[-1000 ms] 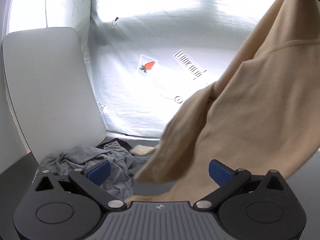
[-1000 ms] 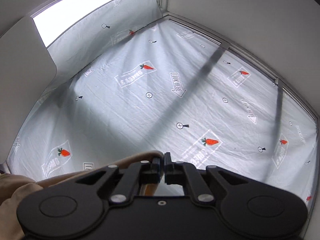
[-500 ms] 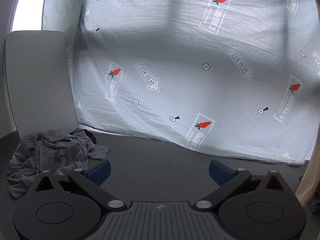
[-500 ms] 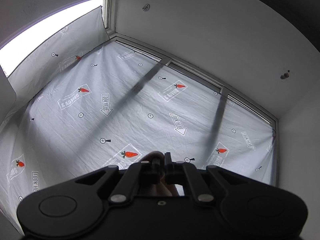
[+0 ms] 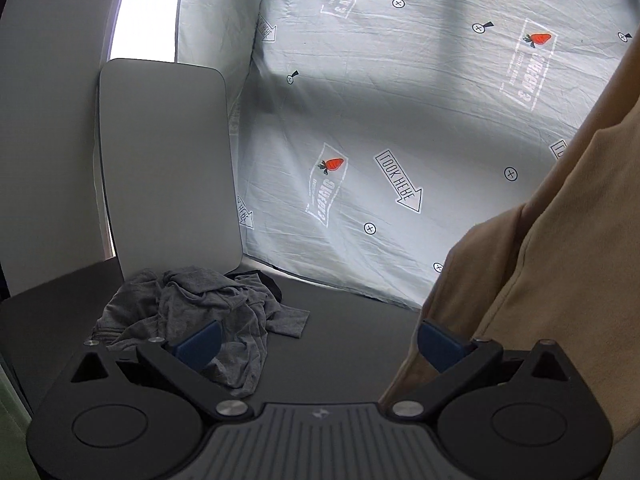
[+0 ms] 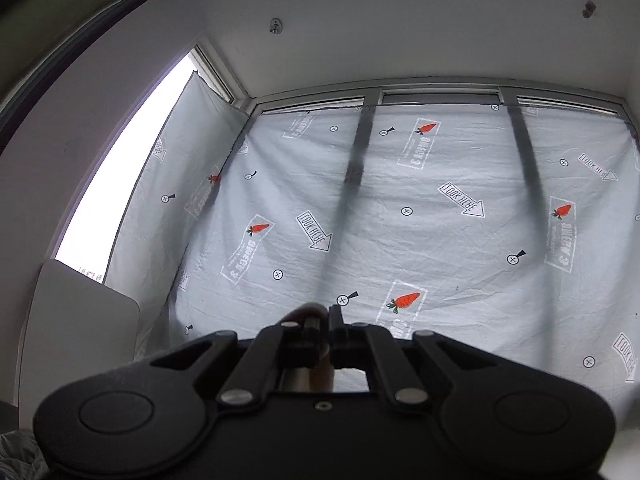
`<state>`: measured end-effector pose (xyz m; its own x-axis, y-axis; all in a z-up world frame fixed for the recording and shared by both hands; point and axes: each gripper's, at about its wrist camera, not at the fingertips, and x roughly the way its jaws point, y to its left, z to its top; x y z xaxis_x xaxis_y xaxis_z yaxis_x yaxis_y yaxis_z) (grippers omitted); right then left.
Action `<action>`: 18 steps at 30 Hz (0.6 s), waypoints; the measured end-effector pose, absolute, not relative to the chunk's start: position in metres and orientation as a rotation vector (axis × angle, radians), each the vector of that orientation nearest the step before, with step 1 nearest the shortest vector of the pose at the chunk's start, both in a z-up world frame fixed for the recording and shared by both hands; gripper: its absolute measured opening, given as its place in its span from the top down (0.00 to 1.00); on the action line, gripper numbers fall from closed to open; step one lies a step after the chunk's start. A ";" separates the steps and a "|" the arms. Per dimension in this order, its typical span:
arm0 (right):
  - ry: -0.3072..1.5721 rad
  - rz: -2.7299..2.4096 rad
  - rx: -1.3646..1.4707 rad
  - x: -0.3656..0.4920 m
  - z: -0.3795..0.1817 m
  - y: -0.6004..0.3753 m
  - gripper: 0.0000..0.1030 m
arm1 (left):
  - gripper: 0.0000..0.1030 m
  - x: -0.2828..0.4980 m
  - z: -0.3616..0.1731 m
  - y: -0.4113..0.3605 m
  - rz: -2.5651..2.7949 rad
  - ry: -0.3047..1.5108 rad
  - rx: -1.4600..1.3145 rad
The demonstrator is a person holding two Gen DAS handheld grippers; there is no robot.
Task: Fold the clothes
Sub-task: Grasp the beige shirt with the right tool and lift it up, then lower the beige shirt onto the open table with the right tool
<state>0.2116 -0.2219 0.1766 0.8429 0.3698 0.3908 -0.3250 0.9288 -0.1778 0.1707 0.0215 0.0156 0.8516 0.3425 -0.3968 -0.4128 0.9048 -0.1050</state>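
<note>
A tan garment (image 5: 552,272) hangs down the right side of the left wrist view, its lower edge brushing the right blue pad (image 5: 438,345). My left gripper (image 5: 318,340) is open and nothing lies between its pads. A crumpled grey garment (image 5: 188,308) lies on the dark table (image 5: 352,332) behind the left pad. In the right wrist view, my right gripper (image 6: 325,317) points upward and is shut on a fold of the tan garment (image 6: 310,309), of which only a small bunch shows above the fingers.
A white rounded panel (image 5: 168,168) stands on the table behind the grey garment. A pale sheet printed with carrots and arrows (image 5: 400,120) covers the windows behind the table. A bright uncovered window strip (image 6: 116,200) is at the left.
The right wrist view rolled and tilted up from the sheet toward the ceiling, still gripping tan fabric. In the left wrist view the tan garment swung out of sight, then back in at the right.
</note>
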 end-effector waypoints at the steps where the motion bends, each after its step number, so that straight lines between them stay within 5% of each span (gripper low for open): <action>1: -0.433 0.383 -0.075 0.214 0.180 -0.228 0.96 | 0.00 0.170 0.017 0.026 0.403 0.379 -0.199; 7: -0.263 0.274 -0.068 0.280 0.155 -0.261 0.94 | 0.00 0.179 0.008 0.032 0.376 0.437 -0.204; 11: 0.103 0.131 -0.216 0.380 0.082 -0.280 0.53 | 0.00 0.195 -0.013 0.020 0.295 0.542 -0.206; 15: 0.638 -0.007 -0.392 0.437 -0.042 -0.282 0.53 | 0.00 0.203 -0.029 0.019 0.233 0.618 -0.216; 18: 0.806 0.067 -0.312 0.398 -0.107 -0.273 0.51 | 0.00 0.206 -0.040 0.024 0.239 0.665 -0.189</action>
<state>0.3977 -0.2734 -0.1067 0.6929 -0.0590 -0.7186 -0.1771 0.9522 -0.2490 0.2056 0.0236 -0.0396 0.7612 0.1577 -0.6290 -0.2782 0.9556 -0.0971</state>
